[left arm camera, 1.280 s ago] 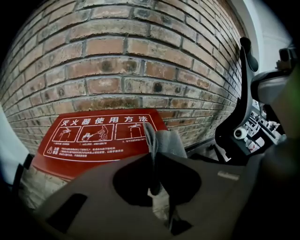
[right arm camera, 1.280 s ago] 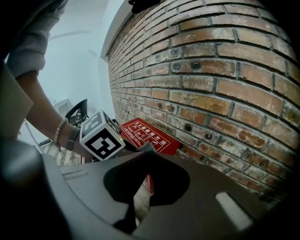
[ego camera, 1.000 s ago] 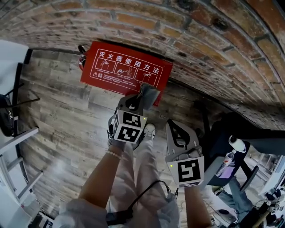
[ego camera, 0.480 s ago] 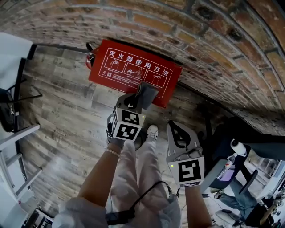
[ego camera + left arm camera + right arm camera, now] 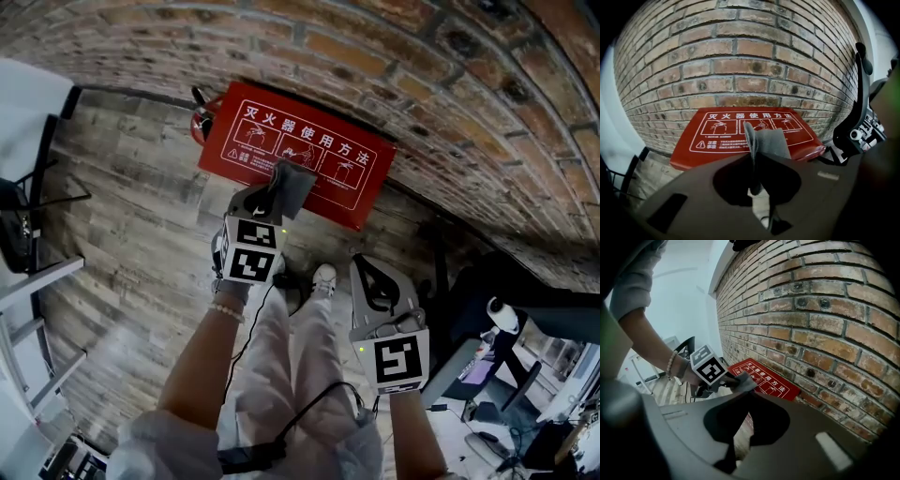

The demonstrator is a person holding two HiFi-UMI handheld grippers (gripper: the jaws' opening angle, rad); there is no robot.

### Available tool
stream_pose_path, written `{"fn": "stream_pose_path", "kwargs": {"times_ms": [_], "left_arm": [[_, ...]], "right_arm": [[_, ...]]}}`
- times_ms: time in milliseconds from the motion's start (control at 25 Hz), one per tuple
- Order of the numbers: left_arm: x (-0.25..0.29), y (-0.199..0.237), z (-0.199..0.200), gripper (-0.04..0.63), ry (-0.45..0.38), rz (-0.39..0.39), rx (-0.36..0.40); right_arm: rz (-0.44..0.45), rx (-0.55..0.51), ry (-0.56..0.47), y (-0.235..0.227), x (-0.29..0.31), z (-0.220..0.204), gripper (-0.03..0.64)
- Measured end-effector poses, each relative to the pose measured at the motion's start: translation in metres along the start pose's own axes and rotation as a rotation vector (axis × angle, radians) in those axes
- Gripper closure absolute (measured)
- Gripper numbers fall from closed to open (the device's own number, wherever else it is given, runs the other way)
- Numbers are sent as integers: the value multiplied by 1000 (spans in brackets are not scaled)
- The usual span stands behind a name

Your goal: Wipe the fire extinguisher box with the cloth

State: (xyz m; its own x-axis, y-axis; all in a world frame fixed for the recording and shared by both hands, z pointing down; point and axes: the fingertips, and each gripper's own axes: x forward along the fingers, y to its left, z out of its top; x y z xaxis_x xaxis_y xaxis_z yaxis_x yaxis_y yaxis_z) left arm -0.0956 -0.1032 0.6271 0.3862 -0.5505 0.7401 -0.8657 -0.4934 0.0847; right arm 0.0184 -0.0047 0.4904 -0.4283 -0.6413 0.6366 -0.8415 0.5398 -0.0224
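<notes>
The red fire extinguisher box (image 5: 314,141) with white printed instructions stands on the floor against the brick wall; it also shows as the box (image 5: 722,136) and the box (image 5: 766,379). My left gripper (image 5: 278,194) is shut on a grey cloth (image 5: 293,186), which hangs over the box's near edge. In the left gripper view the cloth (image 5: 768,140) sticks up from the left gripper (image 5: 754,152) in front of the box's lid. My right gripper (image 5: 363,264) is held back above the person's legs, shut with nothing in it; its tip is the right gripper (image 5: 749,392).
A fire extinguisher's black top (image 5: 200,101) pokes out at the box's left end. The brick wall (image 5: 422,84) runs behind, with wooden floor (image 5: 131,216) in front. A white shoe (image 5: 322,277) stands near the box. Dark chair parts (image 5: 469,281) are at the right, white furniture (image 5: 28,112) at the left.
My left gripper has carried the cloth forward and left, onto the near edge of the red box. The right gripper has stayed where it was.
</notes>
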Motion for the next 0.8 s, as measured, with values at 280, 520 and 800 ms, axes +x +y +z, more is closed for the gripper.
{"fn": "stream_pose_path", "kwargs": {"times_ms": [280,520,800], "left_arm": [[-8,43,-3,586,12,56,-34],[-12,75,-5,586,8,92,-44],[-17,112,-3,584,1,134,-34]], "right_arm": [[15,-19,14,10,10,2,607],[23,-28,17,18,17,9,607],[30,-39,31,28,23,8,607]]}}
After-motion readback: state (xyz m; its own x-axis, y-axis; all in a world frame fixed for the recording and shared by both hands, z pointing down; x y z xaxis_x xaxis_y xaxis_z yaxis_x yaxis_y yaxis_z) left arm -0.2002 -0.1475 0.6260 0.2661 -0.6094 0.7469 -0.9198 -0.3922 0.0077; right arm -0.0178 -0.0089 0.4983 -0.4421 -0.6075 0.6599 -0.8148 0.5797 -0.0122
